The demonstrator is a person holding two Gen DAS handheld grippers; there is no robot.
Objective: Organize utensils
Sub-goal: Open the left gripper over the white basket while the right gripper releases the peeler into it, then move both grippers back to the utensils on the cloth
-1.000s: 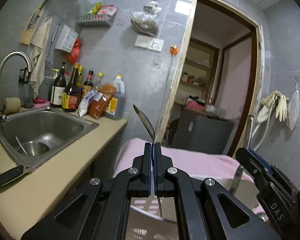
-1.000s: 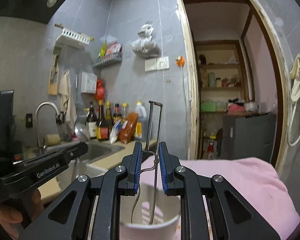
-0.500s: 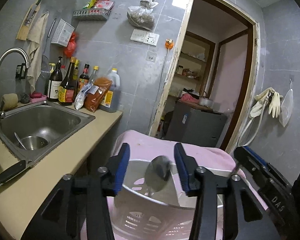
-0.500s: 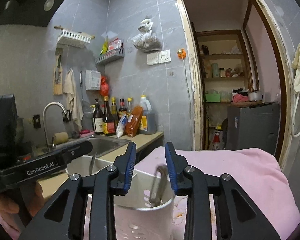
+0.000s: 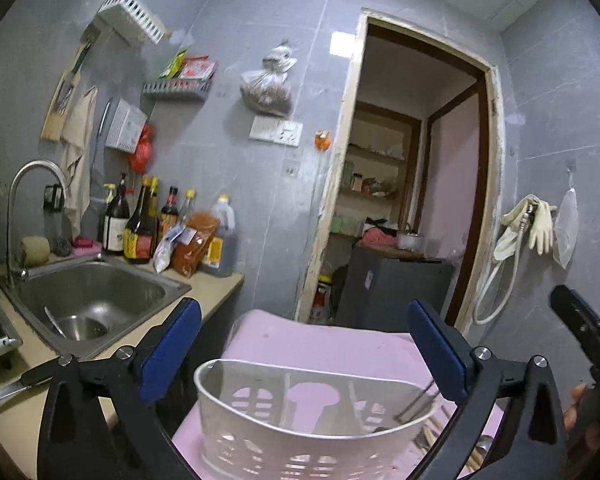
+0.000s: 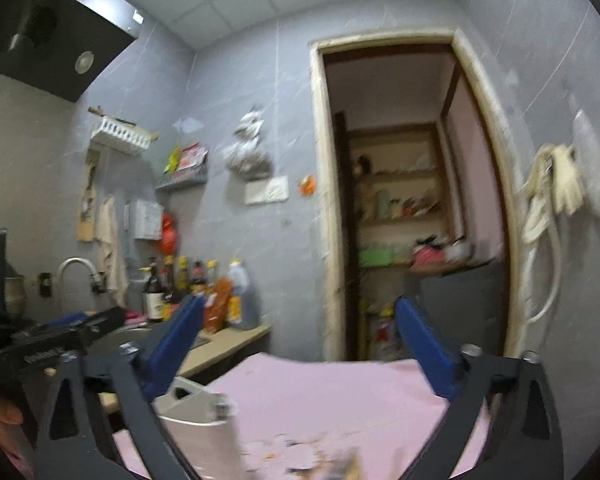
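Utensils stand inside white slotted plastic caddy on pink cloth. Left tool and right tool: jaws opening wide, nothing between them.

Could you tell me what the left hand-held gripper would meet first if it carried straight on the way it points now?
Probably nothing close: the left hand-held gripper, jaws opening and empty, points over the white slotted plastic utensil basket and pink cloth toward the open doorway. Depth is unclear.

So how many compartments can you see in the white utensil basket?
2: a left compartment and a right compartment, split by one divider in the white utensil basket. Utensils lie in the right one; more sections could be hidden.
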